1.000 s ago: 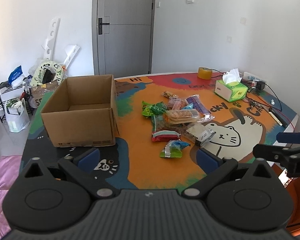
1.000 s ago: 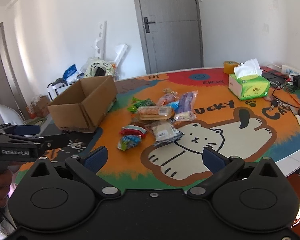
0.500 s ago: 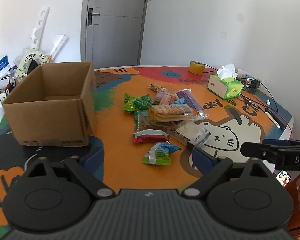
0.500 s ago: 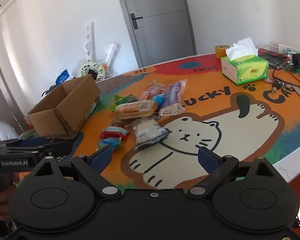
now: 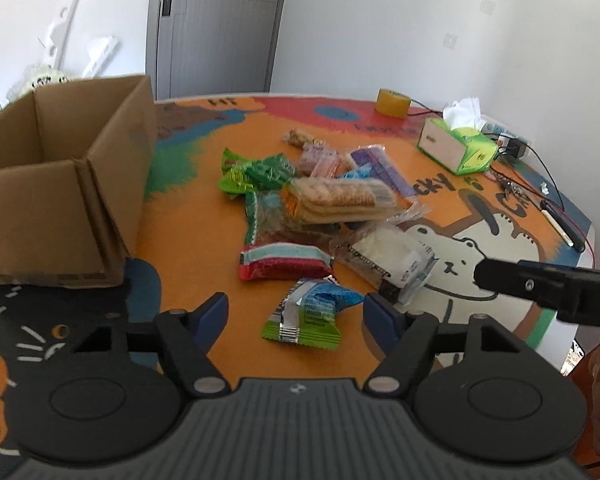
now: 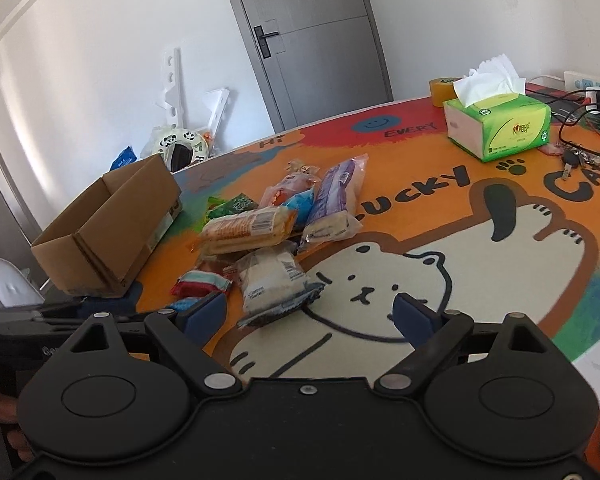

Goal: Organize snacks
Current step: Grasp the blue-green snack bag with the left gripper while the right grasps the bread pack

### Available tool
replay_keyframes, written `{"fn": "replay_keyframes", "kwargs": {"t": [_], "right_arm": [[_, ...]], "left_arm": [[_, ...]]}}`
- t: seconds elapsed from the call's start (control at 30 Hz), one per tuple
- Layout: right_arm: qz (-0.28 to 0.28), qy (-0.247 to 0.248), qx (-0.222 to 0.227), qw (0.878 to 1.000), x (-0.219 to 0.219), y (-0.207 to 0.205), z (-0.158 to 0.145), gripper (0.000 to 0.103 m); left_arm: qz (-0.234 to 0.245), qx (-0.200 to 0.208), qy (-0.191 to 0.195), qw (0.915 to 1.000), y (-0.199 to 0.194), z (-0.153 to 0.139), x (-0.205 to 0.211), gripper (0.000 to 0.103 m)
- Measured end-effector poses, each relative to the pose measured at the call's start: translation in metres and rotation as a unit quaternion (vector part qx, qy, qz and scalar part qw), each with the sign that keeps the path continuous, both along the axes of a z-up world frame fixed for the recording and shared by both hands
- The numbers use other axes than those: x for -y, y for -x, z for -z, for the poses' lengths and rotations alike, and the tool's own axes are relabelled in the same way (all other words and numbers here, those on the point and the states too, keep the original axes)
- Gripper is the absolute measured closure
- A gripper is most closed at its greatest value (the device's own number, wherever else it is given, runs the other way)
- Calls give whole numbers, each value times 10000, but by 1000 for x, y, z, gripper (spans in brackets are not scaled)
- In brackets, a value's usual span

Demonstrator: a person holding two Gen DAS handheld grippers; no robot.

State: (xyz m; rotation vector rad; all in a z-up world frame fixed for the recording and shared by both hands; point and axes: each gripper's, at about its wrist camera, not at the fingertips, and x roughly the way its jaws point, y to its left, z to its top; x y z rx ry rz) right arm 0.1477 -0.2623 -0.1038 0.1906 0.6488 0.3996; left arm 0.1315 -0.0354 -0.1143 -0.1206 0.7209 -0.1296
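A pile of wrapped snacks (image 5: 324, 200) lies mid-table on the cartoon cat mat, right of an open, empty cardboard box (image 5: 60, 200). My left gripper (image 5: 298, 314) hangs low over the nearest piece, a blue-green packet (image 5: 312, 312). Its jaws are closing, with the packet between them and gaps on both sides. My right gripper (image 6: 310, 314) is also closing, with nothing pressed; the near end of a white wrapped cake (image 6: 272, 280) lies just ahead of its left finger. The box (image 6: 108, 232) stands at the left in the right wrist view. Each gripper shows in the other's view.
A green tissue box (image 6: 500, 124), a tape roll (image 6: 440, 86), keys (image 6: 572, 156) and cables sit at the far right of the table. The table edge runs close on the right. A grey door and clutter stand behind the table.
Both grippers came forward and down toward the snack pile. The left jaws narrowed markedly around the blue-green packet; the right jaws narrowed a little.
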Motion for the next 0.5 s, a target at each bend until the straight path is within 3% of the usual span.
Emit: {"fn": "replay_keyframes", "kwargs": {"t": [0.17,0.3,0.4,0.43,0.5], "right_arm": [[24,-77,-24,10000,-1,-13,5,15],[45,-85,-42,9999,-3,-19,9,16],[43,-64,-65,9999,-5,-21,12,16],[37,-59,-69,10000,-6,-22,13,16],[22,-35,-65,10000,-8,-23,14,16]], "left_arm": [[47,-141,37,9999,-14,12,2,32],[129,-11,-49,9999,-18,16,6,33],[121,42,56,9999,-20,16,4,46],[124,62,70,9999,-21,16,3,56],[167,84,110,9998,-21,16,1,60]]}}
